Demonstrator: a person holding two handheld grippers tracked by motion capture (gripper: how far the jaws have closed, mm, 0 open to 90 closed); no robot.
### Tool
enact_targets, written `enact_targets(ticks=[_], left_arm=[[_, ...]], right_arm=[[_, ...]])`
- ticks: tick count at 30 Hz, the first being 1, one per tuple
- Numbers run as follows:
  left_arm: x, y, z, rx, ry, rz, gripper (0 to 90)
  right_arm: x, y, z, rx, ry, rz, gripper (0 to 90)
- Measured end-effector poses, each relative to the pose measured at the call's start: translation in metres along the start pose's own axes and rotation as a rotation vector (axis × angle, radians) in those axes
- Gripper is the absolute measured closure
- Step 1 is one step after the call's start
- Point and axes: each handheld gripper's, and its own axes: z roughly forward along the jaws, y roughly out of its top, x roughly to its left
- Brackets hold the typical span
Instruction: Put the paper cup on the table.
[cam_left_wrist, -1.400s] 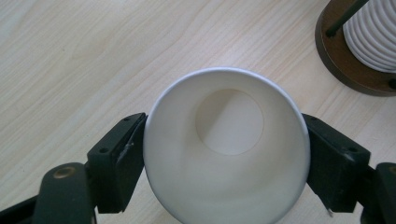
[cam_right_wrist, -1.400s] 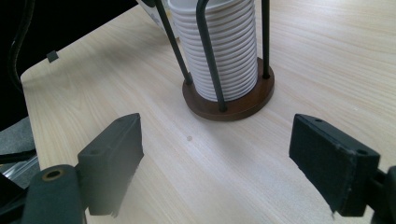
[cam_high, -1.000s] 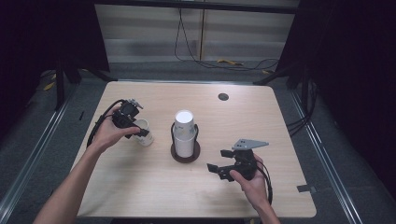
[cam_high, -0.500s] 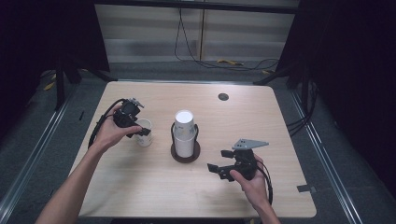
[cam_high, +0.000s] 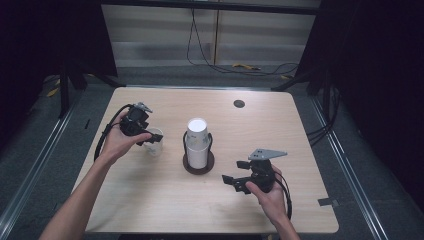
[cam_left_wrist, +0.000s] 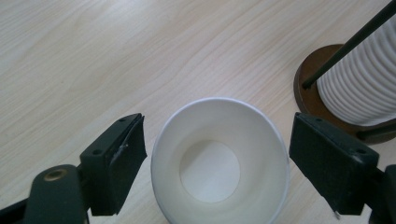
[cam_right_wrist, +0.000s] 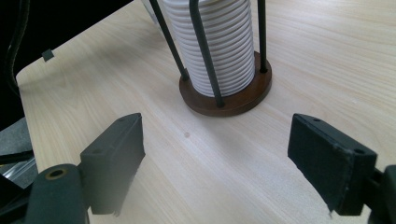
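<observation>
Cup: a white paper cup (cam_left_wrist: 219, 170) stood upright and empty on the worktop (cam_high: 150, 200), toward its left edge.
Left tool: the left tool (cam_left_wrist: 217, 168) pointed straight down over the cup, jaws apart on either side of the rim, not visibly pressing it.
Holder: a stack of cups (cam_high: 198, 141) sat in a wire holder (cam_right_wrist: 226, 95) near the worktop's middle, just beside the lone cup.
Right tool: the right tool (cam_high: 235, 181) lay near the front edge, jaws apart on nothing, aimed at the holder.

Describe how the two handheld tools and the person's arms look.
Both are black. The left tool trails a looped black cable. The right tool carries a grey three-cornered plate on top and a black cable too. Each has two blocky, flat-faced jaws. Forearms are bare, no sleeves in view.
</observation>
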Motion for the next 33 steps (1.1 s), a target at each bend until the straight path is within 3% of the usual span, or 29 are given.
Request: enact_targets(ticks=[4, 8, 10, 15, 18, 20, 22, 26, 30, 33], left_arm=[[-0.001, 0.000, -0.006, -0.026, -0.008, -0.026, 17.7], [-0.001, -0.003, -0.015, -0.071, -0.006, -0.012, 17.2], [0.000, -0.007, -0.020, -0.102, -0.034, -0.022, 16.9], [-0.001, -0.011, -0.023, -0.136, -0.050, -0.023, 16.7], [-0.002, -0.014, -0.026, -0.168, -0.037, -0.003, 16.7], [-0.005, -0.017, -0.028, -0.208, -0.055, -0.029, 16.8], [-0.005, -0.018, -0.030, -0.208, -0.051, -0.011, 16.8], [-0.009, -0.021, -0.030, -0.229, -0.076, -0.029, 16.8], [-0.017, -0.023, -0.033, -0.238, -0.072, 0.000, 16.6], [-0.021, -0.026, -0.035, -0.253, -0.084, -0.004, 16.1]], right_arm=[[0.000, 0.000, 0.000, -0.002, -0.001, 0.002, 18.1], [0.000, 0.000, 0.000, -0.002, -0.004, 0.004, 18.1], [-0.001, 0.000, 0.000, -0.004, -0.006, 0.003, 18.1], [-0.001, 0.000, 0.000, -0.002, -0.007, 0.004, 18.1], [-0.001, 0.000, 0.000, -0.003, -0.007, 0.003, 18.1], [-0.001, 0.000, 0.000, -0.003, -0.008, 0.004, 18.1], [-0.001, 0.000, 0.000, -0.002, -0.008, 0.004, 18.2], [0.000, 0.000, 0.001, 0.001, -0.007, 0.001, 19.5], [-0.001, 0.000, 0.001, 0.001, -0.007, -0.002, 19.5], [-0.001, 0.000, 0.001, 0.002, -0.007, -0.001, 19.5]])
